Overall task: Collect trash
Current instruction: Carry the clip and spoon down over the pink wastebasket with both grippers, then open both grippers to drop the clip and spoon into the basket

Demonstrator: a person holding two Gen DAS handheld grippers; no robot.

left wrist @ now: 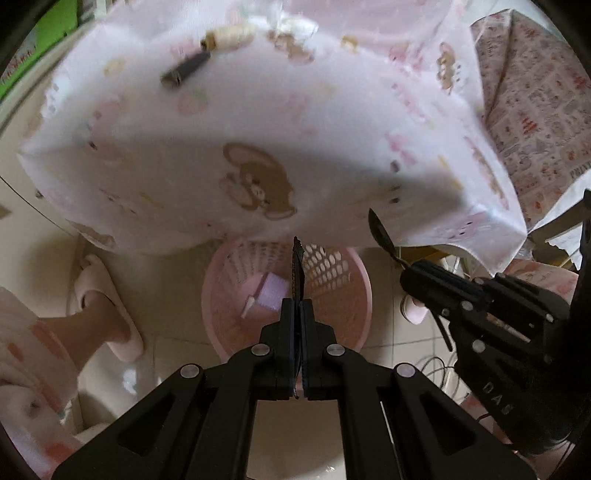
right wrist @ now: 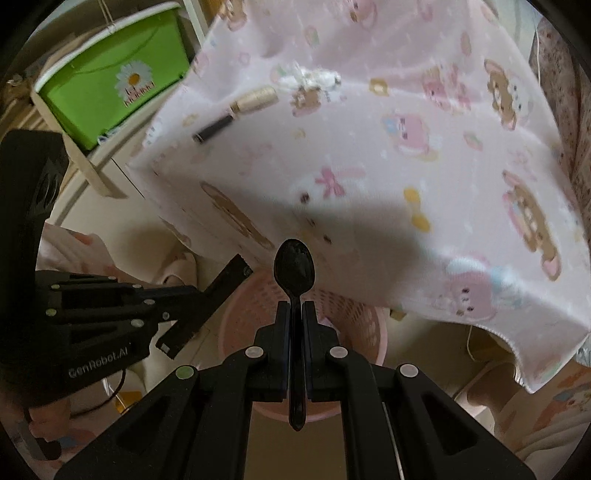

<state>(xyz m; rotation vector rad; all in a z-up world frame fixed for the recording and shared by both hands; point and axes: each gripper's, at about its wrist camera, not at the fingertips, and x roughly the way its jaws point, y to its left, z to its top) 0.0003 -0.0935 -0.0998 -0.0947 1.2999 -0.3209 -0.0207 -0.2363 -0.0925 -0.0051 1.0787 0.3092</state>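
My left gripper (left wrist: 298, 306) is shut on a flat dark wrapper (left wrist: 297, 271), held edge-on above the pink mesh basket (left wrist: 343, 280) on the floor. The basket holds a lilac and white item (left wrist: 267, 295). My right gripper (right wrist: 295, 310) is shut on a black plastic spoon (right wrist: 294, 264), bowl forward, over the same basket (right wrist: 354, 321). The right gripper also shows in the left wrist view (left wrist: 410, 267) with the spoon (left wrist: 380, 230). The left gripper shows in the right wrist view (right wrist: 195, 291) with the wrapper (right wrist: 207, 306).
A table with a pink bear-print cloth (left wrist: 258, 122) stands beyond the basket. On it lie a dark tube (left wrist: 184, 70), a cream thread spool (left wrist: 231, 37) and crumpled white plastic (left wrist: 295, 24). A green box (right wrist: 110, 74) stands at left. Slippered feet (left wrist: 107, 306) stand beside the basket.
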